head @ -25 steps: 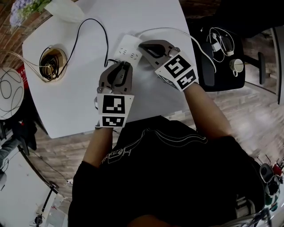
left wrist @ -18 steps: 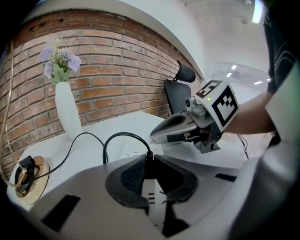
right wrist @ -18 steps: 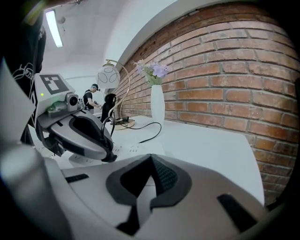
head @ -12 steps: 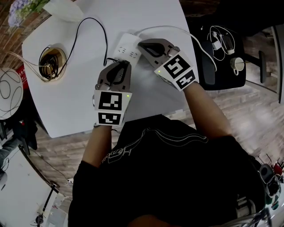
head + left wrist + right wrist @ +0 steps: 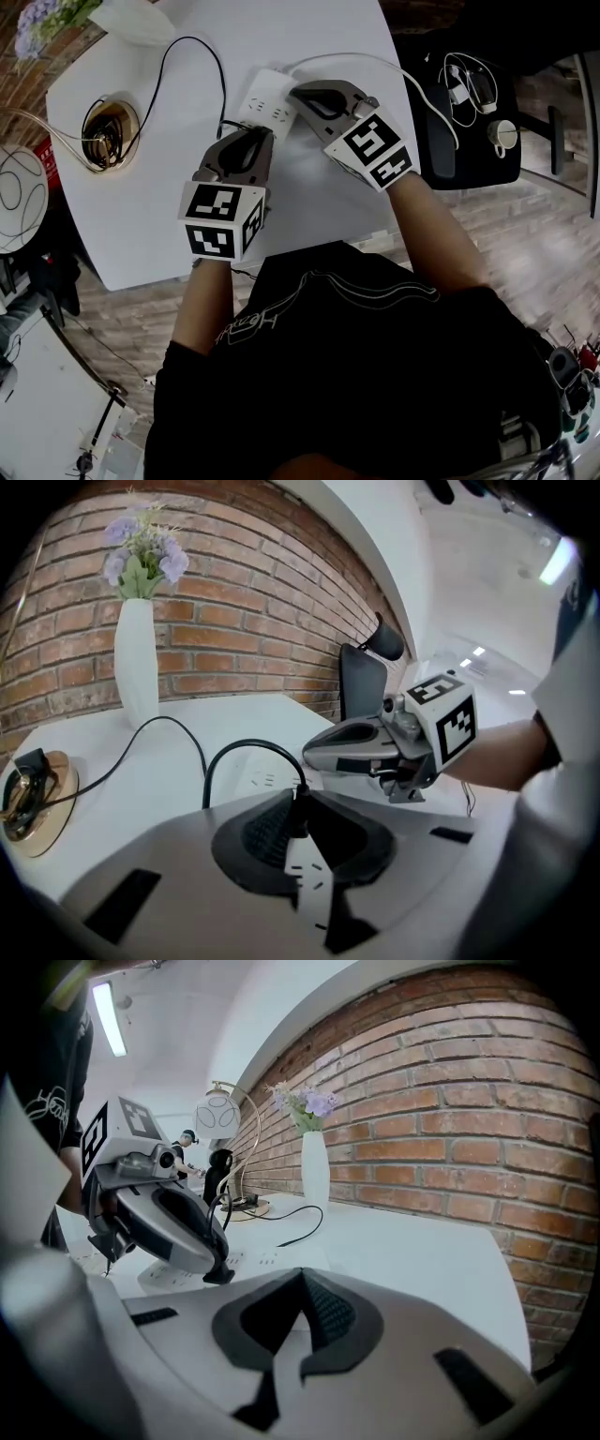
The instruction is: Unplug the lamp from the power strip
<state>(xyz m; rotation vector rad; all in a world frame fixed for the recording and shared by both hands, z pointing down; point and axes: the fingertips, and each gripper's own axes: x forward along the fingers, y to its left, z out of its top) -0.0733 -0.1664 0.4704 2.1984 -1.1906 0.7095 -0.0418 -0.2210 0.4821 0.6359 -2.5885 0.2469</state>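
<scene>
A white power strip [image 5: 267, 101] lies on the white table [image 5: 141, 206]. My left gripper [image 5: 265, 134] is shut on the lamp's black plug [image 5: 298, 816], which sits at the strip [image 5: 267, 782]; the black cord [image 5: 234, 752] arcs up from between the pads and runs to the gold lamp base [image 5: 111, 131]. In the right gripper view the same plug [image 5: 217, 1277] shows at the left gripper's tip. My right gripper [image 5: 296, 94] rests its tip on the strip's far end, jaws together with nothing between them [image 5: 302, 1274].
A white vase with purple flowers [image 5: 136, 658] stands at the table's back by the brick wall. The strip's white cable [image 5: 356, 61] runs off the right edge toward a black chair [image 5: 469, 103] holding cables and small items.
The left gripper has closed on the plug and rolled, its marker cube swinging left and toward the person. The right gripper has stayed on the strip.
</scene>
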